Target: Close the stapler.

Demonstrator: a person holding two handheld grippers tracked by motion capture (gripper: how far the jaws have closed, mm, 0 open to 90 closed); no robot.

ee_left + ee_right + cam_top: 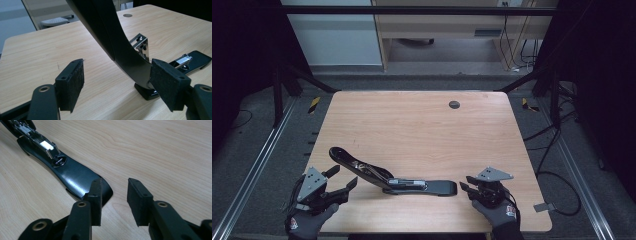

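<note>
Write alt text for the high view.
An opened black stapler lies near the front edge of a wooden table, its top arm raised toward the left. The person's left gripper and right gripper sit at either end of it, jaws apart.

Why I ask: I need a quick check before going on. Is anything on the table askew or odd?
Yes. The black stapler near the table's front edge is swung wide open: its top arm tilts up and away to the left, while the base lies flat with the metal staple channel exposed. Nothing looks spilled or broken.

Black stapler (392,179), pale woodgrain table (422,125)
</note>
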